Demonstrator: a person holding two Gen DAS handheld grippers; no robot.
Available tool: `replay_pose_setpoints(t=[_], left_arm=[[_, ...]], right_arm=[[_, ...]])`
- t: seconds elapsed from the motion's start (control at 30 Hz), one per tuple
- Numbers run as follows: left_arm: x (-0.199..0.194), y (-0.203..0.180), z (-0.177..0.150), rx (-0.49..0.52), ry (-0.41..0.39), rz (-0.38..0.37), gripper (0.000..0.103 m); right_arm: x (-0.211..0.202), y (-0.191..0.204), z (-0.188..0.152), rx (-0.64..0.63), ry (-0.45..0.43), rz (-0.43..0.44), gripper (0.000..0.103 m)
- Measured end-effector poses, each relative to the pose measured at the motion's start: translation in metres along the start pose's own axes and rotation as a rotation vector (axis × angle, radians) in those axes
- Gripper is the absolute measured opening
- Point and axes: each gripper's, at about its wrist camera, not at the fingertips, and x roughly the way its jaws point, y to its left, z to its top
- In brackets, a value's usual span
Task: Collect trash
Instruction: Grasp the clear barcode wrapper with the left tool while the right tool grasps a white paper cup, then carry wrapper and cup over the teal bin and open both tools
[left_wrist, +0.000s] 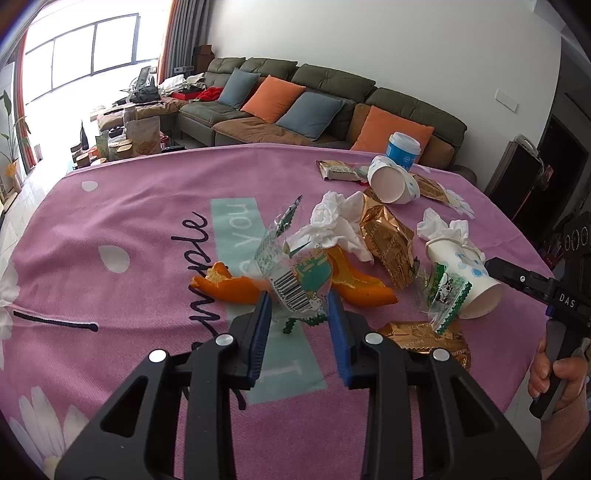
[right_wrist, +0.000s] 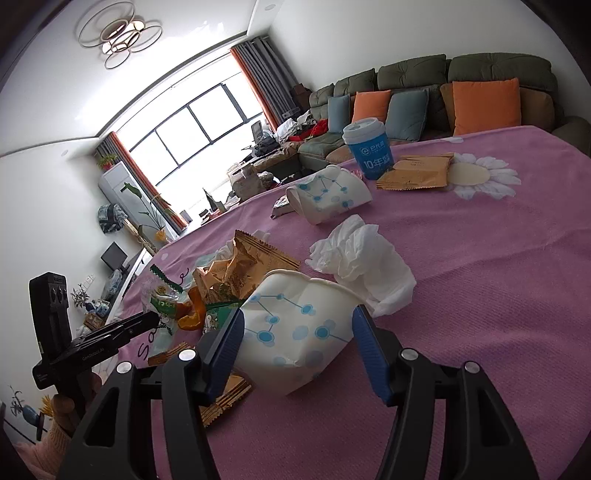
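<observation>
Trash lies on a pink tablecloth. My left gripper is open, its blue pads either side of a clear plastic wrapper with a barcode, which lies over orange peel. My right gripper is open around a squashed white paper cup with blue dots, lying on its side; the pads look close to its walls. That cup also shows in the left wrist view. A crumpled tissue lies just behind the cup.
Gold snack wrappers, another tissue, a second tipped paper cup and an upright blue lidded cup lie farther back. More gold wrappers sit beside a daisy print. A sofa stands beyond the table.
</observation>
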Motion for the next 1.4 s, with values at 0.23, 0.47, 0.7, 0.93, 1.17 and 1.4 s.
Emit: replay_pose_setpoints(t=[0.23,0.47,0.7,0.93,1.17,1.4], left_arm=[[-0.011,0.008,-0.002,-0.023,-0.020,-0.006,0.024],[-0.031,0.016,-0.007,-0.037,-0.052,-0.012,0.024],[-0.056,0.029,-0.017,-0.067,-0.079,-0.005,0.024],[-0.086,0.043,-0.029,-0.086,-0.116,0.035,0.024],[-0.121,0.070,-0.037,-0.127,-0.167,0.103,0.024],[-0.162,0.107,-0.044,-0.193,-0.216,0.206,0.024]], right_arm=[[0.012,-0.011,-0.004,0.113,0.058,0.122,0.058],[0.009,-0.004,-0.003,0.105,0.051,0.162,0.027],[-0.002,0.014,0.003,0.030,0.008,0.141,0.018],[-0.015,0.040,0.015,-0.052,-0.050,0.140,0.018],[-0.012,0.082,0.022,-0.137,-0.070,0.251,0.018],[0.027,0.143,0.015,-0.209,0.017,0.422,0.018]])
